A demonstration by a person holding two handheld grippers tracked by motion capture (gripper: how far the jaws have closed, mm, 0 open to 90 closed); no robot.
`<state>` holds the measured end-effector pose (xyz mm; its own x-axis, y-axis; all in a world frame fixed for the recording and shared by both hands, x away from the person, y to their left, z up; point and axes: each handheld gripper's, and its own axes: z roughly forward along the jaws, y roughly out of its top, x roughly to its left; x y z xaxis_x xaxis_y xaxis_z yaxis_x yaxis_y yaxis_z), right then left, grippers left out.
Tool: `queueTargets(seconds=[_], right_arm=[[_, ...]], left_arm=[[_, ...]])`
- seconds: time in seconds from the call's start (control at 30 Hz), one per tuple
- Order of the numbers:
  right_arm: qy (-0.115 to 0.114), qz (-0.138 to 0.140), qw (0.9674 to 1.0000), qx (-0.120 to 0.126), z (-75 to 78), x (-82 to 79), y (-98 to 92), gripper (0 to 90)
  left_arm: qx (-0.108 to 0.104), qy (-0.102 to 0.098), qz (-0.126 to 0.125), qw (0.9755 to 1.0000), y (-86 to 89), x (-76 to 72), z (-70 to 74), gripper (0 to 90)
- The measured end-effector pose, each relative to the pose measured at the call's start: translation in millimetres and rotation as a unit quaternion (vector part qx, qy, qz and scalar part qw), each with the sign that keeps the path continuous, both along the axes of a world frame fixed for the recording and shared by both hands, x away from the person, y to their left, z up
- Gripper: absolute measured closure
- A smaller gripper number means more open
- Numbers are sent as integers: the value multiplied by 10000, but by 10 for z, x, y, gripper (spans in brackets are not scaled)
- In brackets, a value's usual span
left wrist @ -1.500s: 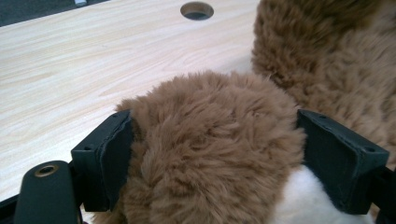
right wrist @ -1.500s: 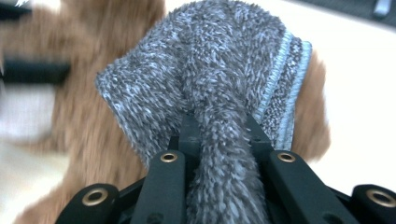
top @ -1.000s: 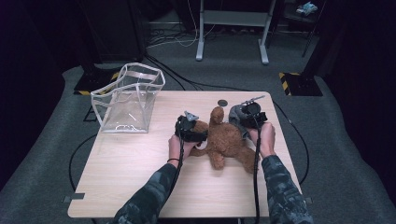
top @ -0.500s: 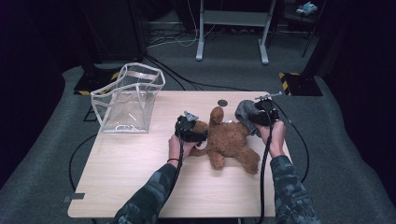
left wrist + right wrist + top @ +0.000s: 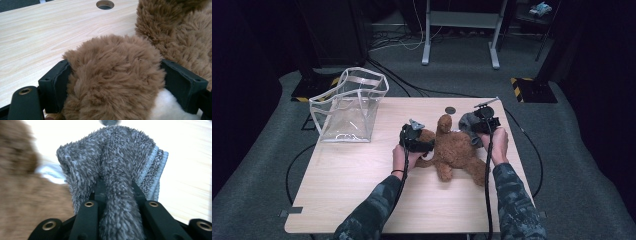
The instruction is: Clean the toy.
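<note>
On the table (image 5: 362, 170), both hands low (jaws clamped on plush).

Clear plastic bag (image 5: 349, 107) upright at the far left corner of the light wooden table (image 5: 342, 185).

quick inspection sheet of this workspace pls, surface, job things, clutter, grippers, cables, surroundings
surface: light wooden table with a round hole.
job's things: brown plush toy lying on the table; grey fleece cloth by its upper right.
clutter: empty clear bag, upright, back left.
grippers: left gripper shut on a plush limb; right gripper shut on the grey cloth.
cables: one trails along each forearm; more on the floor.
surroundings: grey carpet, metal stand legs behind.
</note>
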<state>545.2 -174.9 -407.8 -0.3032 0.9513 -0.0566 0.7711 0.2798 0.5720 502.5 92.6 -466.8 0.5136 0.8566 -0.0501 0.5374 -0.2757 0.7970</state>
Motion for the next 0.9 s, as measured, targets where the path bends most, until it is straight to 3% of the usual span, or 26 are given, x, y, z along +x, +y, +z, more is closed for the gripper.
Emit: queueTargets(seconds=[0.03,0.13,0.2,0.27,0.37,0.43,0.5,0.57,0.67,0.73,0.83,0.9], right_arm=[[129,-71,9999,2,5,-3,-38,751],[50,-160,9998,44,41,-43,-172,751],[-119,-228,9996,105,103,-119,-233,750],[-317,-187,9987,345,186,-230,-283,750],[-537,64,9964,655,265,-383,-265,749],[-462,348,9945,876,246,-458,-177,748],[-322,580,9943,838,147,-491,-67,747],[-196,642,9955,670,7,-477,-11,748],[-166,334,9959,826,-138,-432,-120,748],[-149,-49,9970,763,-203,-401,-244,748],[-76,-338,9978,567,-305,-378,-421,746],[-35,-496,9971,577,-317,-403,-519,740]], left_arm=[[12,4,-5,10000,3,0,1,160],[1,-19,-8,10000,5,-2,-2,160],[-23,-13,-11,10000,8,-3,-5,161],[4,-8,-9,10000,5,-1,-2,160],[-3,13,2,10000,-1,5,0,161],[46,33,-32,10000,9,7,3,161],[9,26,1,10000,0,3,1,161],[8,28,4,10000,-4,0,3,161],[73,33,-17,10000,-8,5,9,161],[77,34,-22,10000,-6,6,9,161],[72,17,6,10000,-12,7,7,161],[79,9,12,10000,-14,7,3,161]])
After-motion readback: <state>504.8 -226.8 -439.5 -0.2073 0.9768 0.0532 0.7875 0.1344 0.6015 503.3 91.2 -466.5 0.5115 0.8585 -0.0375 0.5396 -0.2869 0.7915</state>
